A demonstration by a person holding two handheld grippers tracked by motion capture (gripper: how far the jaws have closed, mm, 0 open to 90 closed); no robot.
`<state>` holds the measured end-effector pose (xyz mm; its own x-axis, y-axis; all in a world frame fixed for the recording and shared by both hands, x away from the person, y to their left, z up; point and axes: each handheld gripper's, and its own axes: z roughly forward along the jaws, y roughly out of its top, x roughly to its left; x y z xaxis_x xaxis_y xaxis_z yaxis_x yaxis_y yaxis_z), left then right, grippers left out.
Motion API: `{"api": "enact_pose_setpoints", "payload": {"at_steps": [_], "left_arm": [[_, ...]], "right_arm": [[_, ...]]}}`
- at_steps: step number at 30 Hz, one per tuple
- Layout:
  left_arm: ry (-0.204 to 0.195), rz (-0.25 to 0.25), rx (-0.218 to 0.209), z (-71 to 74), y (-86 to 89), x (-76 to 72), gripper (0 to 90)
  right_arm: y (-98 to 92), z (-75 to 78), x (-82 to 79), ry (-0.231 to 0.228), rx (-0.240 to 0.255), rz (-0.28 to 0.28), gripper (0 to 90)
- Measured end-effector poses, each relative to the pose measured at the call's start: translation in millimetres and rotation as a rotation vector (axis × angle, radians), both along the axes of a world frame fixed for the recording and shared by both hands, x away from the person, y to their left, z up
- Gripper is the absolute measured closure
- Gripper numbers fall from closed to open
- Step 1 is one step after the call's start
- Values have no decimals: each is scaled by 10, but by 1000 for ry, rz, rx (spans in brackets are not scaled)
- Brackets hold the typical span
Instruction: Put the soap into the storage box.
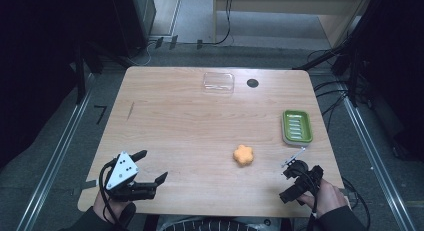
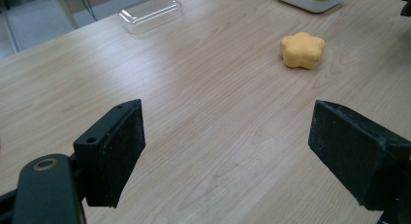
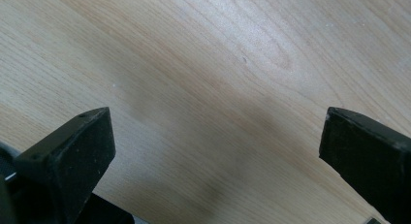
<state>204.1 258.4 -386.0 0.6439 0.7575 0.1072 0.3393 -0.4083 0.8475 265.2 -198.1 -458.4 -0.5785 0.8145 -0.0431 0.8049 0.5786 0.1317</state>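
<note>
An orange flower-shaped piece point(image 1: 243, 155) lies on the wooden table point(image 1: 190, 121), right of centre and towards the front. My left gripper point(image 1: 152, 165) rests at the front left corner, held by a hand, its jaws wide apart and empty. In the left gripper view the left gripper point(image 2: 228, 146) faces across bare wood, with the orange piece point(image 2: 302, 49) well ahead on the right. My right gripper point(image 1: 288, 181) is at the front right, close to the orange piece. In the right gripper view the right gripper point(image 3: 218, 146) stands open over bare table.
A green-and-white slatted dish point(image 1: 297, 126) sits near the right edge, behind the right gripper. A clear plastic lid point(image 1: 218, 83) and a round dark hole point(image 1: 252, 83) are at the far edge. Dark stands and cables surround the table.
</note>
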Motion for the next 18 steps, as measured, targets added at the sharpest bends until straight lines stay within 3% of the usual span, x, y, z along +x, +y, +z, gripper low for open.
{"api": "enact_pose_setpoints", "payload": {"at_steps": [18], "left_arm": [[12, 21, 9, -4, 11, 7, 136]], "right_arm": [[83, 21, 34, -28, 14, 49, 0]]}}
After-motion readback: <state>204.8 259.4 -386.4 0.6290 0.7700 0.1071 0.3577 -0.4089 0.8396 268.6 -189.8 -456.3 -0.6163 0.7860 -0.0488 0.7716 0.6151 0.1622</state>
